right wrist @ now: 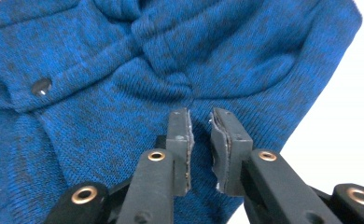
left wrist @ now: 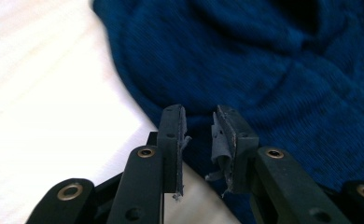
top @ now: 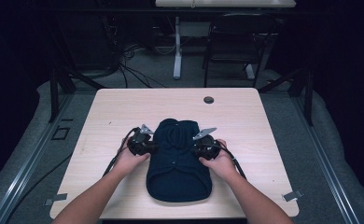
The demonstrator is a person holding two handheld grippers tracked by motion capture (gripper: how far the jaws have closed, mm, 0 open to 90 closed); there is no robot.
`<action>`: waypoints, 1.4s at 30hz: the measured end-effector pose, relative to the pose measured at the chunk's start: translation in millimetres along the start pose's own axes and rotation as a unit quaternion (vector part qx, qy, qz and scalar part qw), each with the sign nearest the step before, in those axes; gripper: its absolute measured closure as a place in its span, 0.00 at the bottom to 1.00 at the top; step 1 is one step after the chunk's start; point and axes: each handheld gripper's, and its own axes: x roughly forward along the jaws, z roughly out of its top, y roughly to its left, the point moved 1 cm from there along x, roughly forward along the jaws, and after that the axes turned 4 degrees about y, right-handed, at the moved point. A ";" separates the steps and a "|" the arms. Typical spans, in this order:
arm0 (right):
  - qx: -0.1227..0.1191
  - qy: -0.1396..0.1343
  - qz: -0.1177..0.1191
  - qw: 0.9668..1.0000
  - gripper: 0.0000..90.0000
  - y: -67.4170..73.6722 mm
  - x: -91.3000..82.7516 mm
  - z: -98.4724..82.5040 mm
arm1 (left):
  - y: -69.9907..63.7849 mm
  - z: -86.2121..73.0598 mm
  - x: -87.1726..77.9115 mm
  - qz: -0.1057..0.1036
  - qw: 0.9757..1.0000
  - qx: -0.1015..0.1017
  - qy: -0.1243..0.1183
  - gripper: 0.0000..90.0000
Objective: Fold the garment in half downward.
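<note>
A dark blue knitted garment (top: 178,161) lies folded near the front edge of the surface (top: 264,135), about midway between its side edges. The left gripper (top: 145,145) is at the garment's left side and the right gripper (top: 202,146) at its right side. Both have their jaws a little apart, holding nothing.

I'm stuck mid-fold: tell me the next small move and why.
Probably close both tongs on the cloth. The left tongs and right tongs sit slightly open at opposite side edges of the folded blue knit garment, gripping nothing visible, so neither can lift it yet.
</note>
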 end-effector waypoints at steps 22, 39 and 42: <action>-0.010 0.042 -0.054 0.998 0.76 -54.2 24.3 59.3 | 36.1 73.0 21.4 0.005 1.000 0.001 -0.010 0.81; -0.005 0.069 -0.030 0.997 0.84 -45.6 31.2 50.2 | 19.3 62.1 42.7 -0.005 1.000 0.008 0.024 0.89; -0.007 0.069 -0.027 0.997 0.84 -47.9 27.8 51.6 | 22.8 65.2 39.0 -0.008 1.000 0.005 0.024 0.87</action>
